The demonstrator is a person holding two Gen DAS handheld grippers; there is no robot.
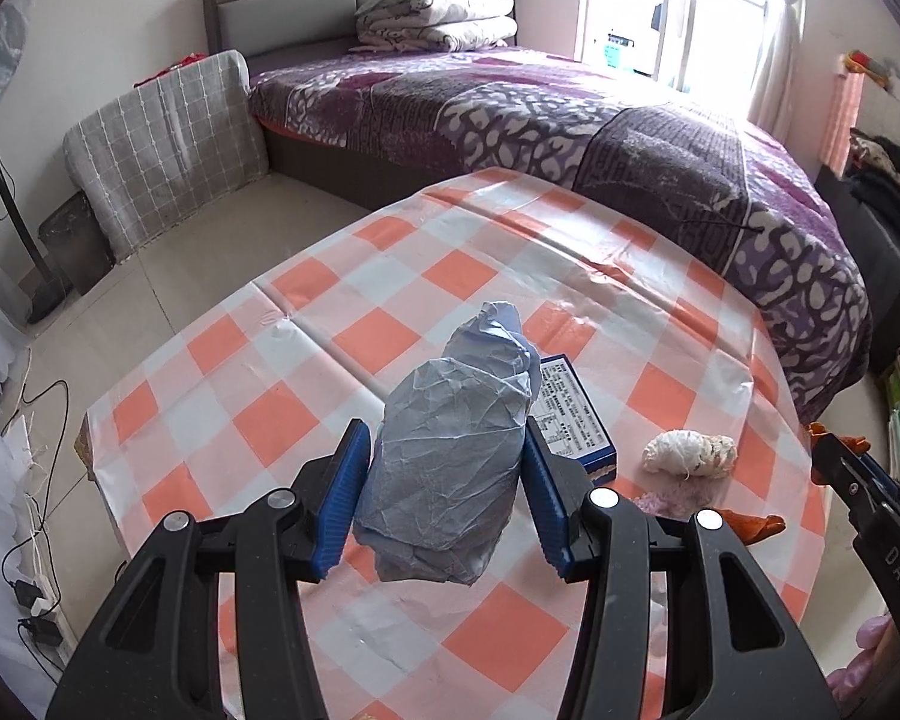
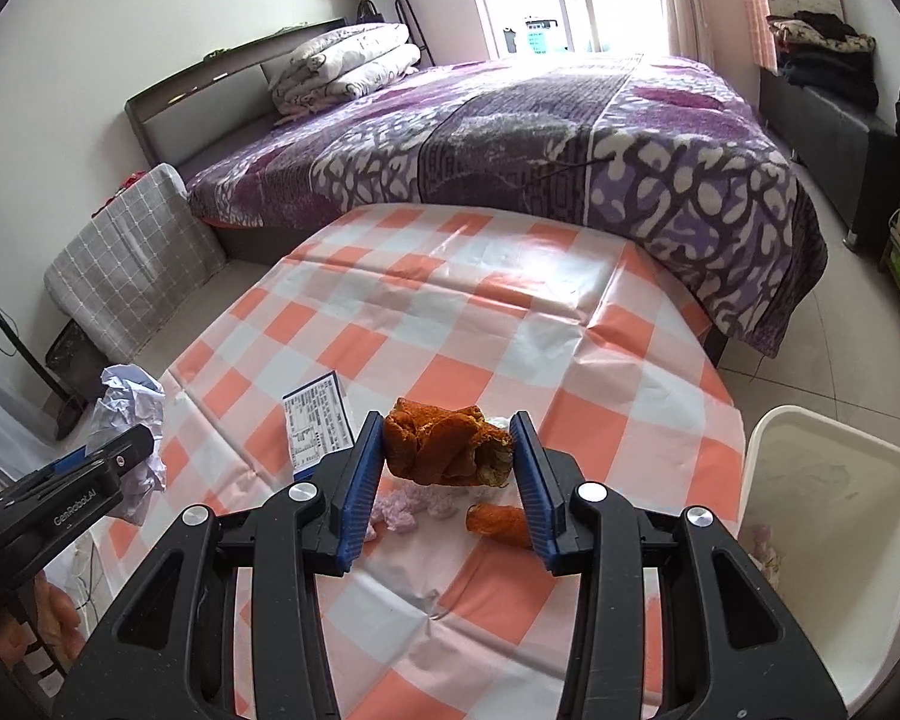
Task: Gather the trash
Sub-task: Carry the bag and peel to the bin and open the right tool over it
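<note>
My left gripper (image 1: 447, 450) is shut on a crumpled ball of blue-grey paper (image 1: 450, 456), held above the checked tablecloth (image 1: 306, 372). My right gripper (image 2: 447, 456) is shut on a wad of orange peel (image 2: 444, 444), also lifted off the table. Below it lie another piece of orange peel (image 2: 498, 519) and pink tissue scraps (image 2: 402, 510). A blue-edged printed box (image 1: 570, 414) and a white crumpled wad (image 1: 690, 450) lie on the cloth. The paper ball (image 2: 129, 414) and left gripper show at the left of the right wrist view.
A white plastic bin (image 2: 834, 540) stands off the table's right edge with some scraps inside. A bed with a purple blanket (image 1: 600, 126) borders the table's far side. A grey-checked covered seat (image 1: 162, 144) and cables (image 1: 36, 540) are on the floor at left.
</note>
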